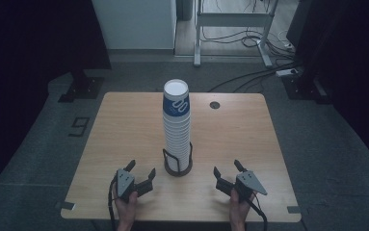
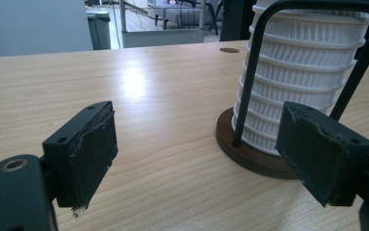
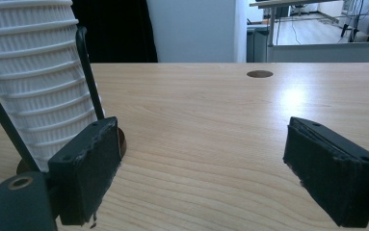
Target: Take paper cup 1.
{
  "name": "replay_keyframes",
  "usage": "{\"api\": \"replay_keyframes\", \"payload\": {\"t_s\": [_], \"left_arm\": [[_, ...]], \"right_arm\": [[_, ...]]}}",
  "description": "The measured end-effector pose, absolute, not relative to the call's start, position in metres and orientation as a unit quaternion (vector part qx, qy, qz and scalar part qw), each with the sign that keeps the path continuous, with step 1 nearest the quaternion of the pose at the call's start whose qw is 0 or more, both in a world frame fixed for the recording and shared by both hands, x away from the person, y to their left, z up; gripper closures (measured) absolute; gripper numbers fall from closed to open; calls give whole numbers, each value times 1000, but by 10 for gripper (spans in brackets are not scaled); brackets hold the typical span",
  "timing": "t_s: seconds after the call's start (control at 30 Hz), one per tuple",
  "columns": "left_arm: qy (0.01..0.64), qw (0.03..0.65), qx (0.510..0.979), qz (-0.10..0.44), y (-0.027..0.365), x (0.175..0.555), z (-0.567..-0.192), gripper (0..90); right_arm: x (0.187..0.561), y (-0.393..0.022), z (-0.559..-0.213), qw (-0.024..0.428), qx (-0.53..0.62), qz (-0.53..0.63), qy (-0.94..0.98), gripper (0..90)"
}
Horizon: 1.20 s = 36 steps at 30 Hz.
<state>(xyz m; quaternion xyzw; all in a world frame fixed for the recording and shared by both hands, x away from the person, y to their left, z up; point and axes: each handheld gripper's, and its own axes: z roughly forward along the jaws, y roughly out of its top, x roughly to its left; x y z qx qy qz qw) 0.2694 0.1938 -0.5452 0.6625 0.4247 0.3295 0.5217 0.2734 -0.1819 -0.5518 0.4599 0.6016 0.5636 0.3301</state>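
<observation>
Cup stack (image 1: 177,126): upright in wire holder (image 1: 177,162), table (image 1: 124,130) centre.
Left gripper (image 1: 140,169): jaws apart, empty.
Right gripper (image 1: 227,170): jaws apart, empty.

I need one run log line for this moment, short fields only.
left tool: open, empty | right tool: open, empty | cup stack: upright in wire holder, between tools, untouched | table

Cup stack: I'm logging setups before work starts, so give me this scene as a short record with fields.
item: cup stack, tall, white ribbed cups, upside down, top cup blue-printed
holder: wire cup holder on a round dark base, stack standing upright inside it
surface: wooden table
left gripper: open, nothing between the jaws, beside the holder, apart from it
right gripper: open, nothing between the jaws, on the holder's other side, apart from it
</observation>
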Motion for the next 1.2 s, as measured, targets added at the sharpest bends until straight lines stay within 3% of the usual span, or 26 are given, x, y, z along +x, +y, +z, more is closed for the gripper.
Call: {"api": "replay_keyframes", "payload": {"t_s": [0.3, 0.47, 0.8, 1.2], "left_arm": [[417, 526, 667, 324, 195, 269, -545, 143], [406, 535, 671, 315, 196, 269, -545, 142], [396, 541, 677, 305, 197, 270, -545, 149], [388, 549, 680, 292, 199, 270, -545, 144]], "right_arm": [[276, -182, -552, 323, 468, 559, 604, 135], [277, -180, -551, 309, 451, 561, 622, 219], [276, -173, -529, 289, 414, 578, 641, 169], [279, -171, -490, 251, 366, 619, 649, 180]]}}
